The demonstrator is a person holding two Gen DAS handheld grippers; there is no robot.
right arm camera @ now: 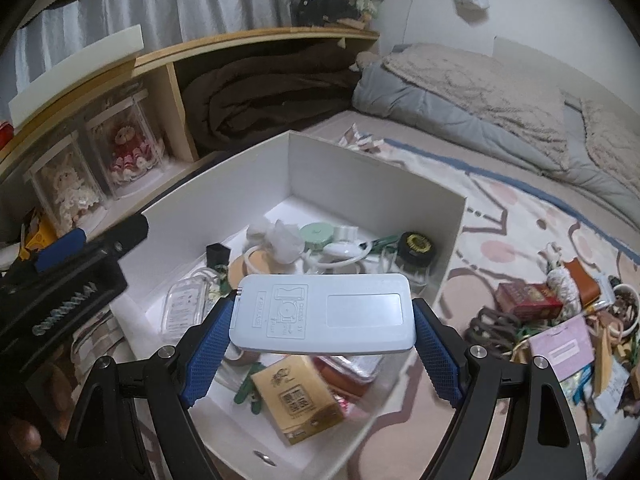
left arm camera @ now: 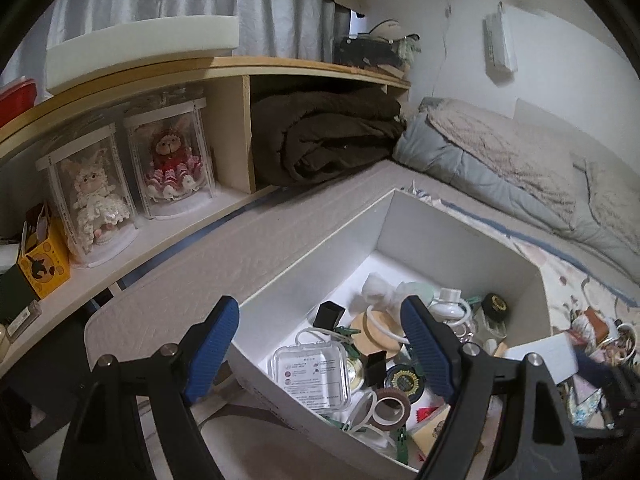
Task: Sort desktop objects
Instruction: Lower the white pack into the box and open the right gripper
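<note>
Currently mid-transfer: right claw (right arm camera: 322, 334) clamped across the long ends of a pale grey flat plastic remote-style device (right arm camera: 323, 312), back face up, held level above the open white rectangular cardboard box (right arm camera: 376, 184). Box sits on the bed, directly below and ahead of that claw. Already inside: clear plastic hinged case (left arm camera: 311, 376), brown tape roll (left arm camera: 391, 404), black-lidded glass jar (right arm camera: 416, 246), tan printed carton (right arm camera: 298, 400) right under the held device.

Left claw (left arm camera: 320, 344) spread wide, nothing between the pads, hanging over the near-left corner of the box; seen at far left of right claw.

Unsorted heap, red carton (right arm camera: 528, 301) among it, lies on the bed well right of the right claw.

Next, probably: lower over a free patch of box floor, likely ahead-left of the tan carton, then release. Needs level descent, clearance from the near box wall and from the left claw. Then back to the heap.
</note>
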